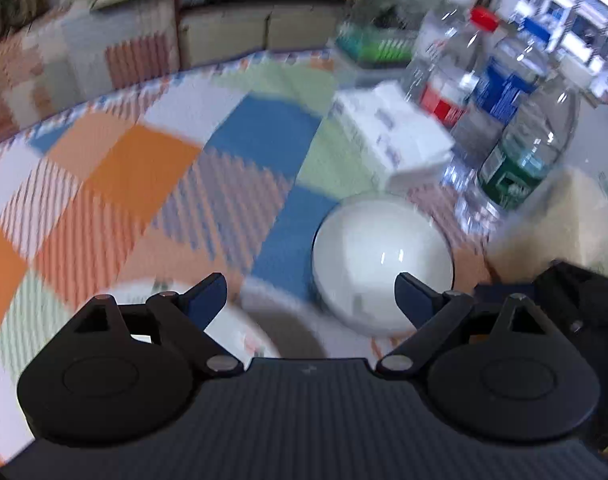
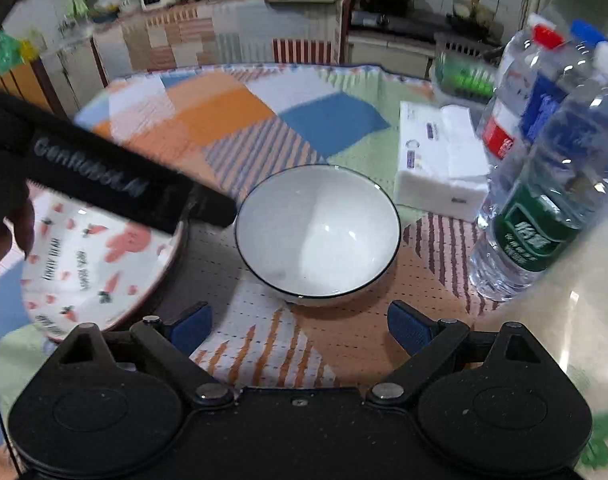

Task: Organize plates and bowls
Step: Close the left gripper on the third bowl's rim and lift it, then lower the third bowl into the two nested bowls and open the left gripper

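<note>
The right claw hangs spread wide and empty, just short of the white bowl, which sits upright and empty straight ahead of it. To the bowl's left lies the printed plate, bare too, with the left claw above it, also agape. Beyond, tissue pack and water bottles crowd the worktop.

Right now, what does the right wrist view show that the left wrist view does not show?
Only the right wrist view shows the white bowl's dark rim, the plate's carrot print, and the left gripper's body across the plate. Only the left wrist view shows the left gripper open. Both show the bowl, plate, tissue pack, water bottles and checked tablecloth.
</note>
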`<state>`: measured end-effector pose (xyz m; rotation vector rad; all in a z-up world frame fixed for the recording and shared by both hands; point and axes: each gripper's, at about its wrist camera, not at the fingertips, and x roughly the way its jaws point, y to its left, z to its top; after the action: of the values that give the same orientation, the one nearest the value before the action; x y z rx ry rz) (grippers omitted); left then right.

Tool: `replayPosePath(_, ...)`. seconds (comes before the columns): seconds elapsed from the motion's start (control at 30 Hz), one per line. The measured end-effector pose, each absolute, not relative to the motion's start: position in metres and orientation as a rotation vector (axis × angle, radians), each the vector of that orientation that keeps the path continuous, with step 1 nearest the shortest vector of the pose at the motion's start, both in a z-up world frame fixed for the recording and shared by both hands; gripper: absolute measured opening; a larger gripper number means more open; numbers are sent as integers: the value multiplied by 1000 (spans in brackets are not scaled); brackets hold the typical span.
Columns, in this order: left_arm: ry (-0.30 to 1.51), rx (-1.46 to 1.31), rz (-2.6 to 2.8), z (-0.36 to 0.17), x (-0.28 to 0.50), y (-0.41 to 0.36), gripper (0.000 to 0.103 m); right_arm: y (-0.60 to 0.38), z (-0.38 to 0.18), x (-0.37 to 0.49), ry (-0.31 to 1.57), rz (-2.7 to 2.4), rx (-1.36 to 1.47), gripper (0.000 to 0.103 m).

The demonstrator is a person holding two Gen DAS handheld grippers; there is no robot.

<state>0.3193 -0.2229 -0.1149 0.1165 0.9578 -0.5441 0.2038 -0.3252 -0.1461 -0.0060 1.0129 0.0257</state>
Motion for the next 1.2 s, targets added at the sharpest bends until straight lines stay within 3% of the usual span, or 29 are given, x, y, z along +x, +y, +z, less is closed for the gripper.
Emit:
replayPosePath(0.27,1055,97,-538,-144,338,-242,63,-346,-179,231,1068,37,96,93)
replayPosePath(0.4,1077,48,-452,-155,338,-244,56,-347,-188,233,1070,47,95,91)
replayPosePath(0.47,1094,8,-451,-161,340,-248,38,-346,-190,233,1057,42,65,91)
replayPosePath(0.67,1128,29,-411,-175,343,-256,9,-340,-193,240,1036,98,-57,91)
replayPosePath(0.9,1236,-28,-377,-171,350,-248,9,-344,-195,241,1007,134,-10,89)
replayPosePath(1.2,1149,25,-418,-135,329,-247,9,-338,-162,220,938,104,-40,89)
